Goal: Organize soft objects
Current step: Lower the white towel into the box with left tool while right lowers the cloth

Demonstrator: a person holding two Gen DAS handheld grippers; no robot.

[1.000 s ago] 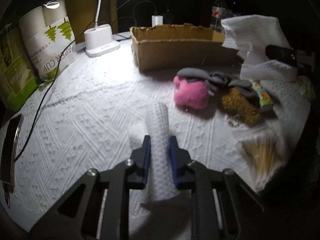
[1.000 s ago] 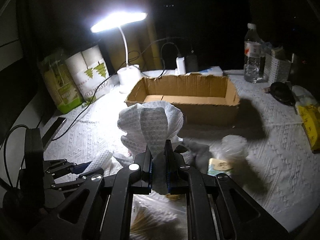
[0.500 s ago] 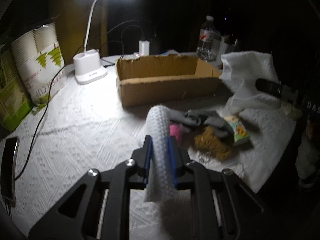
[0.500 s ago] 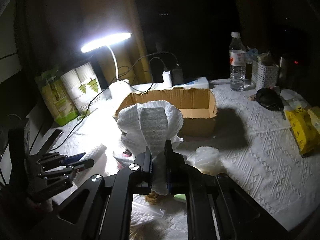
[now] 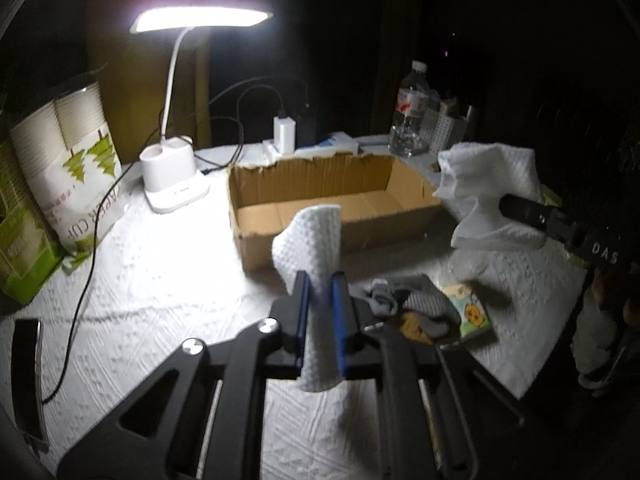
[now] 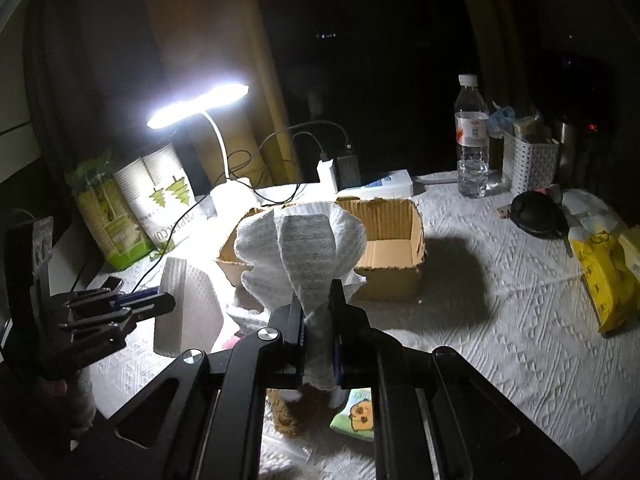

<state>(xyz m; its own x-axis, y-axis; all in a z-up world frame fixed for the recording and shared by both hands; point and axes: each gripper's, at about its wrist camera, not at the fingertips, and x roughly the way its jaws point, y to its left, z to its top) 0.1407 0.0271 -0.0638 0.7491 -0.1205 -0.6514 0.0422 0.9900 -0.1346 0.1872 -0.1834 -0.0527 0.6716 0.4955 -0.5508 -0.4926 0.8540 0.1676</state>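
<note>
Left wrist view: the left gripper (image 5: 320,312) is clamped on a white textured cloth (image 5: 316,240), its jaws having just closed the last bit on the fabric between them. A second ago the cloth lay low over the tablecloth; now it hangs lifted in front of the cardboard box (image 5: 332,200), whose open inside shows bare. To the right of the box, the right gripper (image 5: 532,212) holds the other bunched end of white cloth. In front of the box, grey socks (image 5: 404,300), something brown and a small printed packet (image 5: 468,312) lie on the tablecloth (image 5: 140,300).

Right wrist view: the right gripper (image 6: 318,328) is closed tight on a fold of the cloth (image 6: 304,248), which fans out directly before the box (image 6: 392,248). Left of the box, the left gripper (image 6: 152,304) pinches its end of cloth. Compared with a second ago, the box sits nearer and lower behind the cloth. Both ends being raised suggests the cloth is ready to be folded or carried over the box; the smaller soft things remain unsorted.
</note>
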